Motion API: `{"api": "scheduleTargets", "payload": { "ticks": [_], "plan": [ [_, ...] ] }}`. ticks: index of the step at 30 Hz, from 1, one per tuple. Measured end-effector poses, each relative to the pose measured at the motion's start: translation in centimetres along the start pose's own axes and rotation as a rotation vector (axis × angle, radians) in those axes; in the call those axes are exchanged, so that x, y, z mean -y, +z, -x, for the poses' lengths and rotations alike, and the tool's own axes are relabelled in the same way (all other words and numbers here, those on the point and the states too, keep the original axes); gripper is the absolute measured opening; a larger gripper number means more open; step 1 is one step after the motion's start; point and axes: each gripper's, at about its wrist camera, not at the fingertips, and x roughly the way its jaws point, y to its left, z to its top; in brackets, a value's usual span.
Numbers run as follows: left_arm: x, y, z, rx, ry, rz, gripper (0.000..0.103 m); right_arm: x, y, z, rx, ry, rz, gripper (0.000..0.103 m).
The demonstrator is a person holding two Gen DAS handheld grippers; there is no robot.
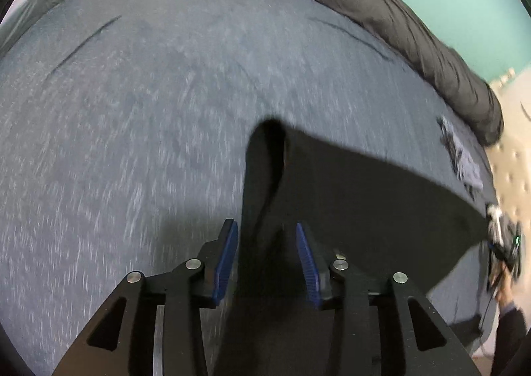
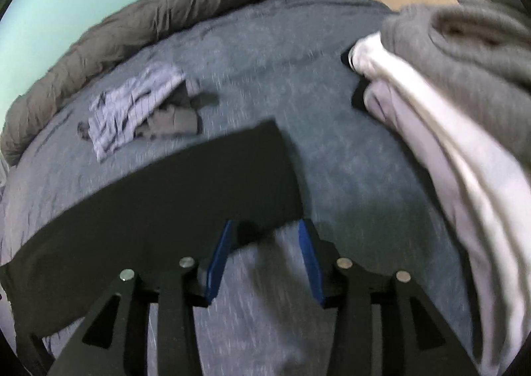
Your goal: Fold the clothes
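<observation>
L wrist: left hand-held gripper (image 1: 267,233) part-open, pads off the black garment (image 1: 348,183) spread on the bed (image 1: 132,94) toward 3 o'clock; R wrist: right hand-held gripper (image 2: 265,233) likewise part-open at its corner, garment toward 9 o'clock, prob. soft, light, limp, so best taken at corners.

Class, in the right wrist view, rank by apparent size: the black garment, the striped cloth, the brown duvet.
1. black garment, though nearness to the camera inflates it
2. brown duvet, close behind it
3. striped cloth
</observation>
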Motion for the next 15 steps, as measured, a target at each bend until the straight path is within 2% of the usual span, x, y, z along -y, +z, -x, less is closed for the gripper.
{"api": "scheduleTargets", "payload": {
  "ticks": [3,6,9,12,15],
  "plan": [
    [0.1,-2.7,1.0,-0.022,-0.024,-0.022,0.042,-0.7,-2.6,2.0,-0.01,0.092,-0.008,0.043],
    [0.1,-5.3,1.9,-0.06,-0.046,-0.027,0.049,-1.2,-5.3,4.6,-0.007,0.146,0.022,0.043],
    [0.0,-7.8,2.8,-0.08,-0.03,-0.043,0.054,-0.8,-8.8,7.3,0.004,0.222,-0.004,0.049],
    [-0.7,-10.2,3.7,-0.088,-0.042,-0.023,0.055,0.1,-11.7,9.3,-0.008,0.251,-0.032,0.051],
    [-1.6,-12.2,4.3,-0.092,-0.06,0.023,0.056,1.3,-14.5,11.1,-0.016,0.224,-0.019,0.052]
  ]
}}
